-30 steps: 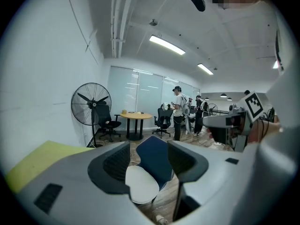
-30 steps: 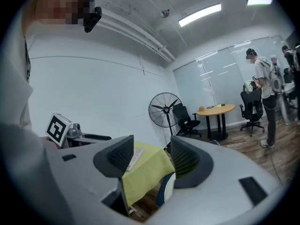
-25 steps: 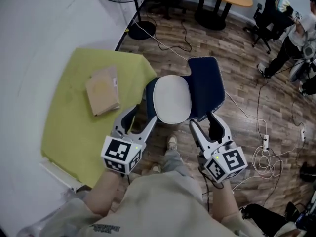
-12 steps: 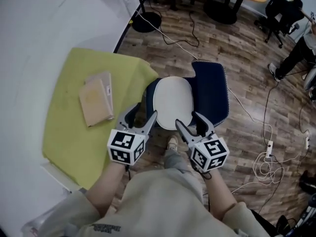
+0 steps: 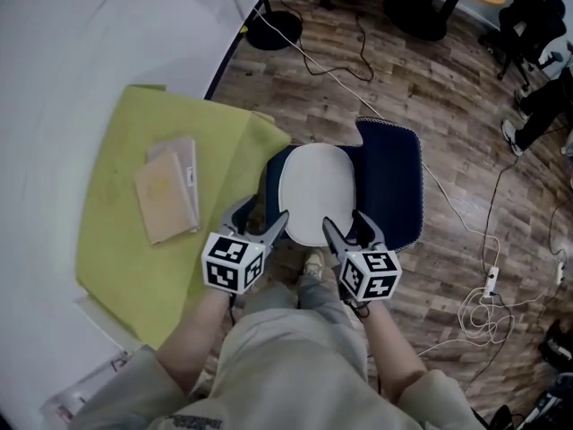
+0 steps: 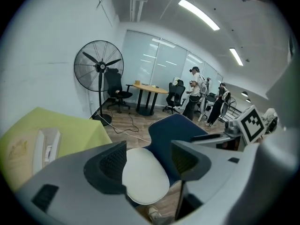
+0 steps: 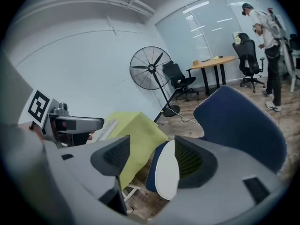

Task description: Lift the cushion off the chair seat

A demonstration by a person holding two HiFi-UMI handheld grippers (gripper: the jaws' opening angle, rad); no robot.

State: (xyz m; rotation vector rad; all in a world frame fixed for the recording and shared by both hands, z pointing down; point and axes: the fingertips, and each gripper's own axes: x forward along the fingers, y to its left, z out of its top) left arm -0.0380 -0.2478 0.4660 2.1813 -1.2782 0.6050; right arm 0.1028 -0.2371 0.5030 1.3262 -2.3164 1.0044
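Note:
A white oval cushion [image 5: 313, 191] lies on the seat of a navy blue chair [image 5: 396, 179]. My left gripper [image 5: 258, 216] hovers at the cushion's near left edge, and its jaws are opening with nothing pressed between them. At the near right edge my right gripper [image 5: 346, 224] is also opening and holds nothing. In the left gripper view the cushion [image 6: 145, 175] shows beyond the gap of the left gripper [image 6: 149, 161], with the chair back [image 6: 176, 130] behind it. The right gripper view shows the cushion [image 7: 166, 170] edge-on past the right gripper [image 7: 150, 158].
A table under a yellow-green cloth [image 5: 125, 249] stands left of the chair, with a flat cardboard packet [image 5: 166, 195] on it. A fan base [image 5: 273, 30] and cables [image 5: 483, 303] lie on the wood floor. My feet [image 5: 313, 262] are by the seat's front.
Both grippers have come down and forward to the cushion's near edge and drawn closer together. The left jaws stand wider than before.

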